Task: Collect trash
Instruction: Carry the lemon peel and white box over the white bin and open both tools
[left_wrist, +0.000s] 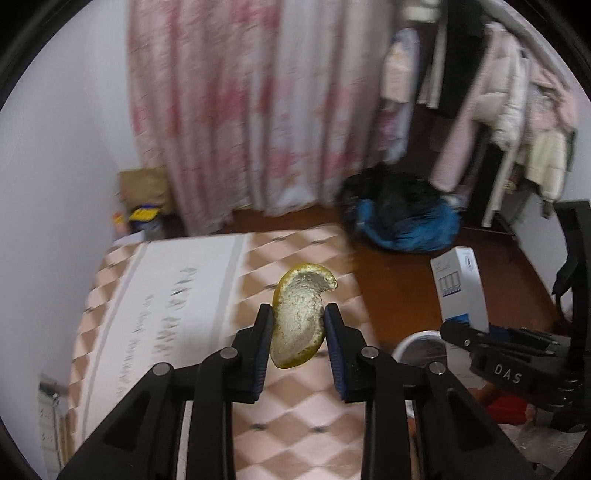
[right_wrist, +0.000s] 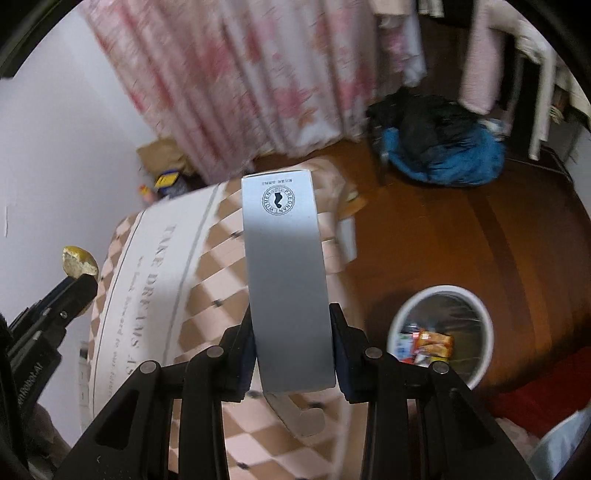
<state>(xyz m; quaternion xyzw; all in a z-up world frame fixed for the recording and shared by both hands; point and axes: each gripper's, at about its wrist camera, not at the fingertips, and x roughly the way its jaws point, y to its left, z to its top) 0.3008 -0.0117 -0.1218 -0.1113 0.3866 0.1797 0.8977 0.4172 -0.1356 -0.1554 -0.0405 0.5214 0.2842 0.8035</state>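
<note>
— Left wrist view, report.
— The left gripper (left_wrist: 298, 325) pinches a yellow citrus peel (left_wrist: 300, 320) between both pads, held above the checkered bedspread (left_wrist: 295, 413). To the right, the right gripper (left_wrist: 465, 334) carries a white carton (left_wrist: 460, 286) over the rim of the white bin (left_wrist: 421, 343).

— Right wrist view?
— The right gripper (right_wrist: 291, 332) is clamped on the carton (right_wrist: 286, 266), which stands upright over the bedspread (right_wrist: 207, 295). The bin (right_wrist: 443, 332) sits on the wooden floor (right_wrist: 498, 229) just right, with wrappers inside. The left gripper (right_wrist: 79, 284) holds the peel (right_wrist: 78, 260) at far left.
</note>
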